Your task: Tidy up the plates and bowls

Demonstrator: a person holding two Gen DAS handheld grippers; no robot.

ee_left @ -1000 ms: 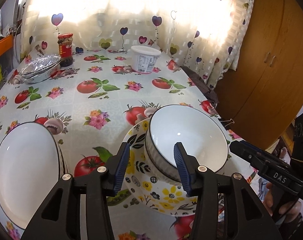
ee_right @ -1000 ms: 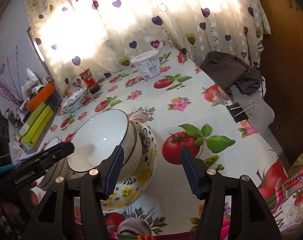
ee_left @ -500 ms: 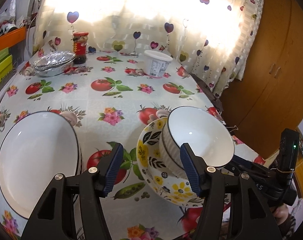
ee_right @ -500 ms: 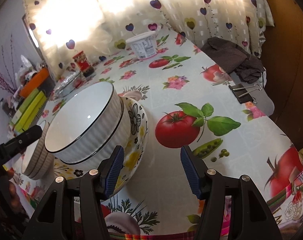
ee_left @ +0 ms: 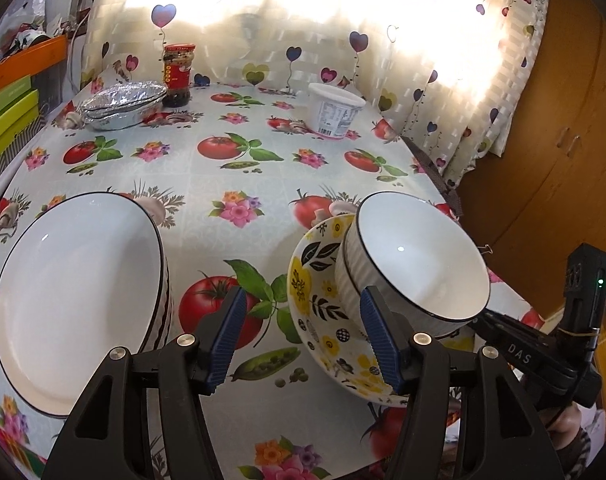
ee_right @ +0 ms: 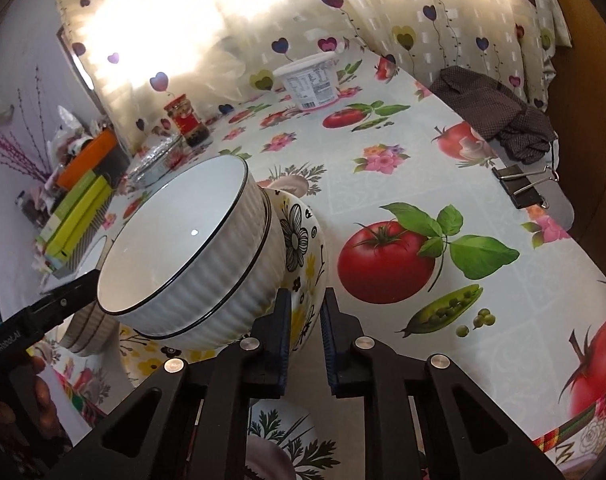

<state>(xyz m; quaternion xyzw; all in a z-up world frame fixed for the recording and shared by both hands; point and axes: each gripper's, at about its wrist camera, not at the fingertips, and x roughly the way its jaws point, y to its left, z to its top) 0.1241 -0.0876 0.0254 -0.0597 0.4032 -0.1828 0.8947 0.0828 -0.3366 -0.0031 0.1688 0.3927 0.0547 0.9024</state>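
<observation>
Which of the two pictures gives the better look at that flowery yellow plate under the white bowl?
The left wrist view: the flowery plate shows much of its patterned inside beside the white bowl. In the right wrist view the plate is seen edge-on, mostly hidden behind the bowl, with the right tongs pinching its rim.

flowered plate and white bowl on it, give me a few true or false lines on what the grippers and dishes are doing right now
1. The right gripper is clamped on the flowered plate's rim. True; its jaws have just been closing.
2. The white ribbed bowl sits in that plate. True.
3. The left gripper holds the bowl. False; it is open and holds nothing.
4. The plastic tub lies tipped over. False; it stands upright.
</observation>
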